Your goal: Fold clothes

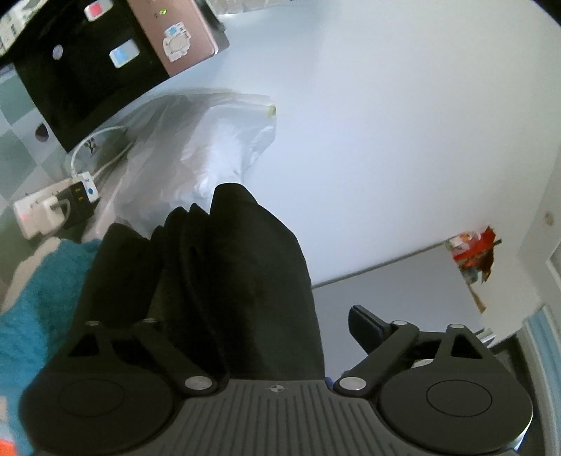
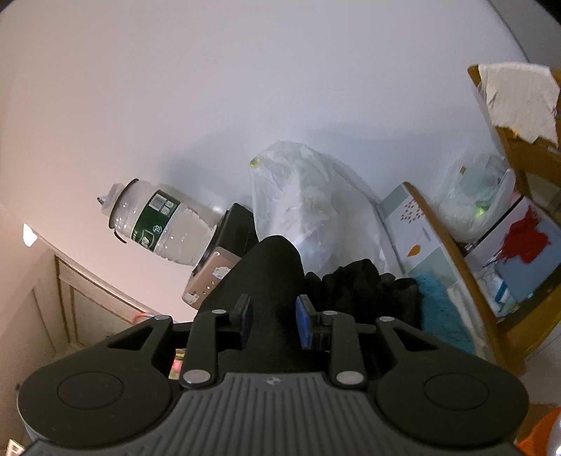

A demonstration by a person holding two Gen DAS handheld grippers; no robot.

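Observation:
A black garment (image 1: 224, 280) fills the lower middle of the left wrist view, bunched in folds and draped over my left gripper (image 1: 280, 326). Only the right finger (image 1: 364, 324) shows; the left one is hidden under the cloth, so the jaw state is unclear. In the right wrist view my right gripper (image 2: 272, 322) is shut on a fold of the same black garment (image 2: 270, 280), blue pads pressing both sides. More black cloth (image 2: 361, 287) lies bunched to the right.
A clear plastic bag (image 1: 210, 151) with white contents lies ahead, also in the right wrist view (image 2: 308, 210). A teal towel (image 1: 38, 294), power strip (image 1: 52, 210), pink device (image 1: 178, 31), water bottle (image 2: 157, 224) and wooden chair (image 2: 491, 245) surround it.

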